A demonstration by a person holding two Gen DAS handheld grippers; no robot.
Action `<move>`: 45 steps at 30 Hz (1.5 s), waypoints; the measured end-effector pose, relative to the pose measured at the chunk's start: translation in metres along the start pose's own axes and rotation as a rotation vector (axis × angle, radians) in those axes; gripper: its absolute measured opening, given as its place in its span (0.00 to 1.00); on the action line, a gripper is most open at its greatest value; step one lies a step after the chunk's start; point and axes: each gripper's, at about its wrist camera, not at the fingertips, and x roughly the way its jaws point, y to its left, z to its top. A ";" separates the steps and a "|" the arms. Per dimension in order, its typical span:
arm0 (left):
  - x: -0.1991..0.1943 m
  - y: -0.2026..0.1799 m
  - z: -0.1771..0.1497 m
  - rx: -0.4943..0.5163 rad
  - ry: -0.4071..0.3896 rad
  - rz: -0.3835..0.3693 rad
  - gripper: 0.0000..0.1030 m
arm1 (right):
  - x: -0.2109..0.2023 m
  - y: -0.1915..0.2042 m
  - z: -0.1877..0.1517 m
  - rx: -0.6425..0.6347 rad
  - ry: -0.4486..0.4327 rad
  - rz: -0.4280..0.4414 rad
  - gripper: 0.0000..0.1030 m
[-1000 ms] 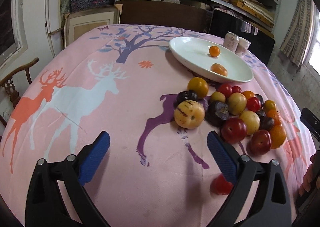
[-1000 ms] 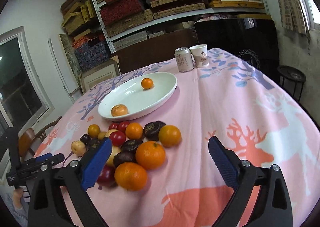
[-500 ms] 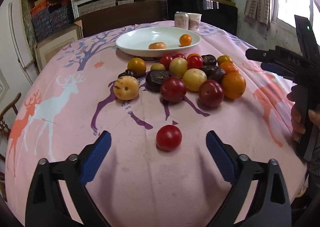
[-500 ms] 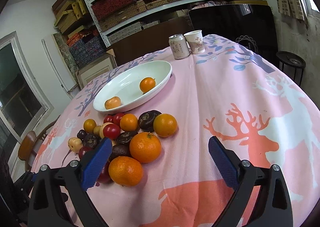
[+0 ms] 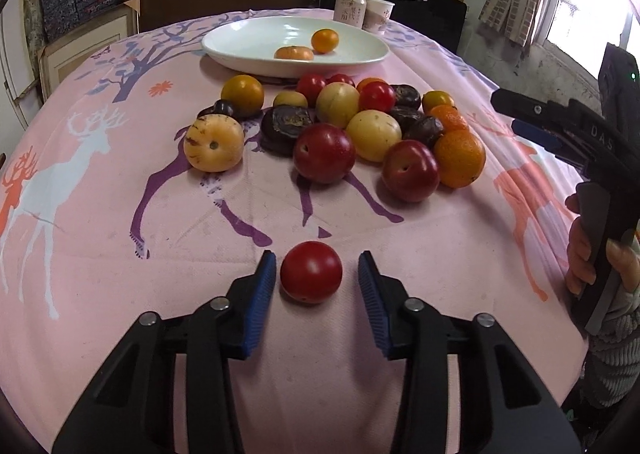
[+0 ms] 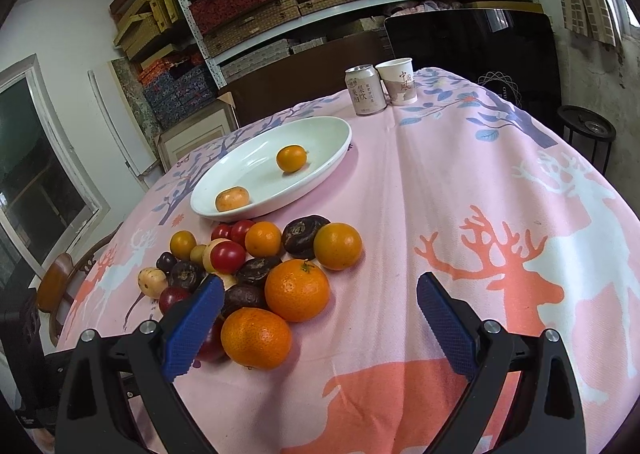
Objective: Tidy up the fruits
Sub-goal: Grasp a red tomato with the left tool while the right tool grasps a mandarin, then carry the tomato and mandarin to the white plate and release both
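Fruit lies heaped on the pink deer-print tablecloth (image 5: 120, 274) just short of the white oval plate (image 5: 240, 50), which holds only a small orange (image 5: 325, 40) and a flat persimmon-like fruit (image 5: 294, 53); the sorting looks barely begun. One red tomato (image 5: 311, 272) sits alone on the cloth, well apart from the pile and nearest the camera, probably why it is being taken first: nothing crowds it, so the fingers can come in on both sides without knocking its neighbours.

The left gripper (image 5: 316, 286) is angled steeply down at the cloth and straddles that tomato. Its jaws have just been closing and now stand narrow, the blue pads (image 5: 262, 294) close on either side of the tomato, with a sliver of cloth showing on each side, so the pads do not seem to press on it yet. The tomato rests on the table.

The right gripper (image 6: 320, 318) hangs over the near edge of the pile, tilted down more gently, its jaws spread wide and holding nothing; a large orange (image 6: 256, 337) and a mandarin with a green stem (image 6: 297, 290) lie just ahead of its left pad. In the left view a hand (image 5: 600, 254) is wrapped round that tool's handle at the right edge. A drink can (image 6: 365, 91) and a paper cup (image 6: 398, 81) stand touching beyond the plate.
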 end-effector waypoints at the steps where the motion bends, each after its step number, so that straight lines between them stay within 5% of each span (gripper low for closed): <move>1: -0.001 0.002 0.000 -0.012 -0.003 -0.005 0.31 | -0.001 0.001 0.000 -0.007 0.001 0.003 0.95; 5: -0.006 0.016 0.000 -0.080 -0.034 -0.029 0.29 | 0.004 0.014 -0.004 -0.079 0.037 0.009 0.91; 10: -0.008 0.016 0.001 -0.077 -0.036 -0.022 0.29 | 0.017 0.025 -0.008 -0.140 0.104 0.014 0.64; 17: -0.005 0.014 0.001 -0.071 -0.023 -0.025 0.30 | 0.025 0.053 -0.016 -0.275 0.172 0.056 0.64; 22: -0.003 0.012 0.001 -0.062 -0.010 -0.019 0.32 | 0.025 0.048 -0.017 -0.249 0.217 0.092 0.65; 25: -0.002 0.012 0.001 -0.061 -0.010 -0.018 0.32 | 0.031 0.037 -0.028 -0.167 0.335 0.197 0.63; 30: -0.002 0.012 0.001 -0.059 -0.010 -0.016 0.33 | 0.025 0.040 -0.034 -0.171 0.338 0.228 0.46; 36: -0.002 0.009 0.000 -0.043 -0.006 -0.005 0.34 | 0.018 0.053 -0.039 -0.230 0.316 0.182 0.45; 45: -0.006 0.006 0.000 -0.029 -0.022 0.000 0.28 | 0.017 0.038 -0.035 -0.150 0.296 0.199 0.45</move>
